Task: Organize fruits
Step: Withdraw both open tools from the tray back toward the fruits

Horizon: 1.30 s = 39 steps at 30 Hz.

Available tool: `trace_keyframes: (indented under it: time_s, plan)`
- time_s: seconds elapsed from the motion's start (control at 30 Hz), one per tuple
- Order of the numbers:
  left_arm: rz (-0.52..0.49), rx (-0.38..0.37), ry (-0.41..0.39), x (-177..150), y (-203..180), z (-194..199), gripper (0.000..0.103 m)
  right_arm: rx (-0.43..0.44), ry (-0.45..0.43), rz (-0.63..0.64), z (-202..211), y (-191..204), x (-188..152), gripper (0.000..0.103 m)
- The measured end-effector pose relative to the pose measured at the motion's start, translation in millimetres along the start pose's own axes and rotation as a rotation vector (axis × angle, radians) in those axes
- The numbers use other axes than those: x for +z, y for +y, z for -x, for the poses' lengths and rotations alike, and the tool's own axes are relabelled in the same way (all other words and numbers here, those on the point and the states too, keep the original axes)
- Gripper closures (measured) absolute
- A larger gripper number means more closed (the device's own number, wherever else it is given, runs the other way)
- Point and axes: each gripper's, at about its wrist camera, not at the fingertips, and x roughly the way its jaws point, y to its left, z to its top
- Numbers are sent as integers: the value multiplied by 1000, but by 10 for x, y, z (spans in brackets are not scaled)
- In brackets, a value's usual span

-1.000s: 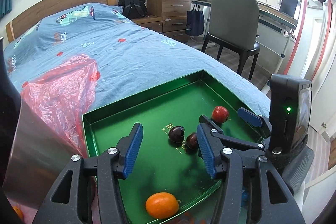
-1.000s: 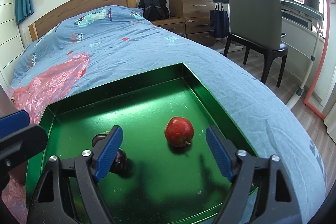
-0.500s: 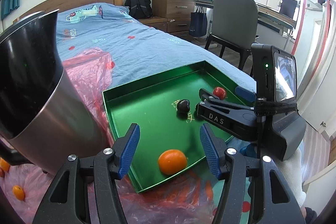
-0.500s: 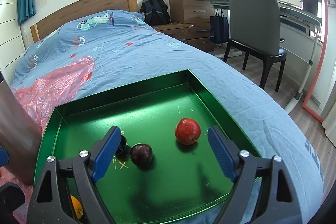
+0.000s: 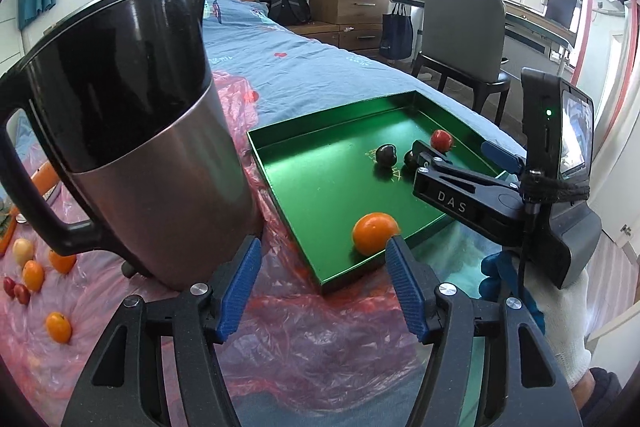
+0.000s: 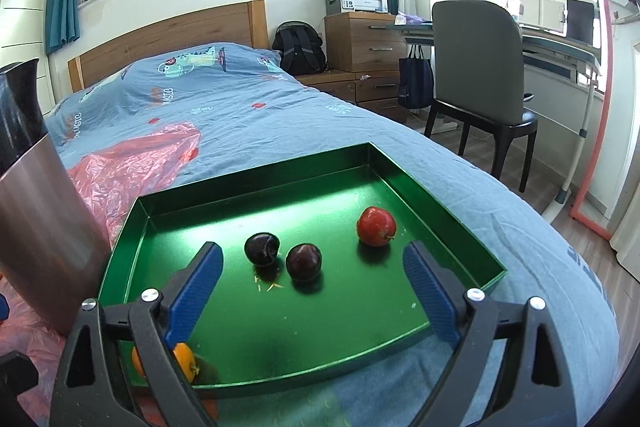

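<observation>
In our left wrist view, the tall steel-and-black kettle (image 5: 132, 131) fills the left, on crinkled pink plastic sheeting (image 5: 320, 331). The shallow green metal tray (image 5: 320, 183) at centre right holds an orange tangerine (image 5: 374, 233) and darker fruit. Loose small oranges and red fruit (image 5: 32, 277) lie far lower left, beyond the kettle, nearest our left gripper (image 5: 322, 285), whose jaws are opening, empty. Our right gripper (image 6: 312, 291) gapes wide, empty.

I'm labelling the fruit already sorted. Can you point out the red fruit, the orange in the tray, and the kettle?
red fruit (image 6: 376, 226), right wrist view, middle of its skin.
orange (image 5: 374, 233), left wrist view, centre of its peel.
kettle (image 5: 168, 195), left wrist view, on its steel body.
</observation>
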Motion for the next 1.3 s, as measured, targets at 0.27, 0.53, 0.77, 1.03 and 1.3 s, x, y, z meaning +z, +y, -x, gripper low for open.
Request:
trace_keyframes:
  time_s: [0.27, 0.53, 0.77, 1.03, 1.3]
  plan:
    - [30, 41, 11, -220, 211, 261, 44, 77, -13, 52, 390, 315, -208, 0]
    - [47, 84, 22, -428, 406, 491, 44, 143, 25, 109, 672, 628, -453, 0]
    - [75, 134, 22, -616, 623, 680, 41, 182, 53, 173, 900, 868, -632, 0]
    - [155, 163, 36, -940, 987, 861, 36, 253, 114, 230, 1131, 1165, -866, 0]
    - [211, 208, 44, -1278, 1378, 975, 36, 312, 180, 259, 1264, 1439, -1022, 0]
